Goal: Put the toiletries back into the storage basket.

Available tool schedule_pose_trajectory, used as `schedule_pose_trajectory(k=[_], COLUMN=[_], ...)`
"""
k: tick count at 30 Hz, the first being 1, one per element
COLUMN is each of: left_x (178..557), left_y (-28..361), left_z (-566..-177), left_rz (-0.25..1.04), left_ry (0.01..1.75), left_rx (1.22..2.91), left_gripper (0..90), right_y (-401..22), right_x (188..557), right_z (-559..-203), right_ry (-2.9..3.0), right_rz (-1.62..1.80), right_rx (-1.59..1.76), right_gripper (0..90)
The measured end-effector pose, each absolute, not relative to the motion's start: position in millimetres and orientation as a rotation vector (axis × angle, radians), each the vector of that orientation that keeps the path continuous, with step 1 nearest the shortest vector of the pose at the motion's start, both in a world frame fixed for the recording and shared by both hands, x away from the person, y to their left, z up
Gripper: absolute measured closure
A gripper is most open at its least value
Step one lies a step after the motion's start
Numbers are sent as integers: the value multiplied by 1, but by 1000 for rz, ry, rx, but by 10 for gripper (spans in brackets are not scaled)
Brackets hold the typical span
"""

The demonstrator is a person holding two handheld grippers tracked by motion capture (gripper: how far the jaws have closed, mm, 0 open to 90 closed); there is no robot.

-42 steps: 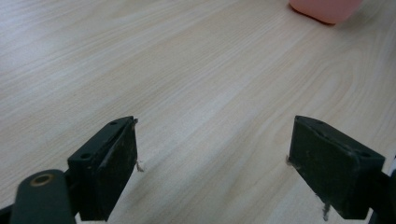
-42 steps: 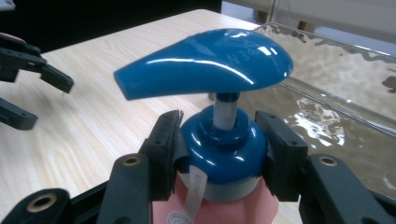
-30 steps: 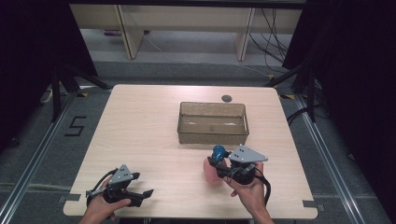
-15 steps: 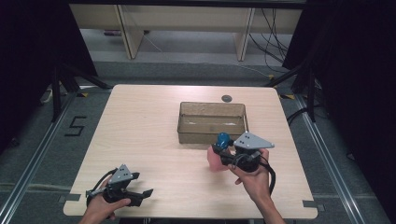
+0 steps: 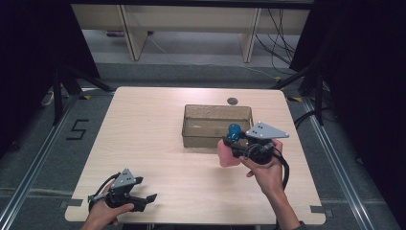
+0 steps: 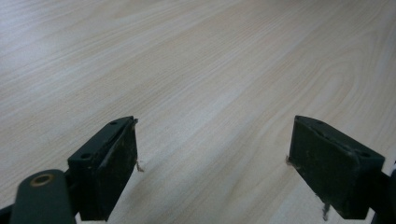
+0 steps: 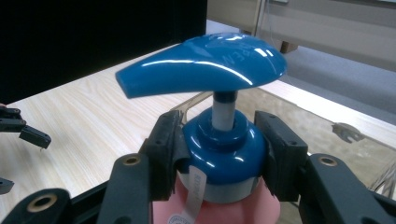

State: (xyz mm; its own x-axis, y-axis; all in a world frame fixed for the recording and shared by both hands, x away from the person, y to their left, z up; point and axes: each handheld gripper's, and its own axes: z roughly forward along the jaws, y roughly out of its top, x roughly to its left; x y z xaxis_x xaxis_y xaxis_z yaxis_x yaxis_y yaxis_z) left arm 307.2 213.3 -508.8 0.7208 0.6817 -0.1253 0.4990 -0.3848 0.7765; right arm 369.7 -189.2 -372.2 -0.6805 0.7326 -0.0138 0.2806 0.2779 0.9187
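A person's right gripper (image 5: 233,143) clamps a pink pump bottle (image 5: 228,153) by its blue collar (image 7: 223,148), one black finger (image 7: 167,149) pressed on either side, the blue pump head (image 7: 205,65) standing just above the fingertips. The bottle hangs upright and clear of the table (image 5: 153,129), its pink body below the fingers. Directly beyond the fingers, just past the pump head, stands an open clear bin (image 5: 216,125); its near wall is close to the bottle, and nothing lies between the two. A small dark disc (image 5: 232,100) sits on the table past the bin's far wall.

Well apart, at the table's near-left corner, the left gripper (image 5: 143,199) rests low in the other hand (image 5: 103,213), its fingers (image 6: 109,163) spread wide with bare wood between and ahead of them. In the right gripper view its dark tips show at the far left edge, well off to the side of the bottle. Cables trail from both grippers. Beyond the table, shelving legs (image 5: 129,33) and loose wires (image 5: 282,33) stand on the floor.
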Motion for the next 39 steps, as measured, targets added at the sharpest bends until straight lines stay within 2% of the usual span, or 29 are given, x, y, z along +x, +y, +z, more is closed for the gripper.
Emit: schedule_pose_trajectory(k=[39], left_x=[307], left_y=[212], left_z=[-509], left_rz=[266], left_ry=[896], left_rx=[2052], left_gripper=[149], right_y=[-216], right_x=[435], right_z=[-350], right_ry=[1987], right_rz=[1366], right_rx=[1061], right_gripper=[532])
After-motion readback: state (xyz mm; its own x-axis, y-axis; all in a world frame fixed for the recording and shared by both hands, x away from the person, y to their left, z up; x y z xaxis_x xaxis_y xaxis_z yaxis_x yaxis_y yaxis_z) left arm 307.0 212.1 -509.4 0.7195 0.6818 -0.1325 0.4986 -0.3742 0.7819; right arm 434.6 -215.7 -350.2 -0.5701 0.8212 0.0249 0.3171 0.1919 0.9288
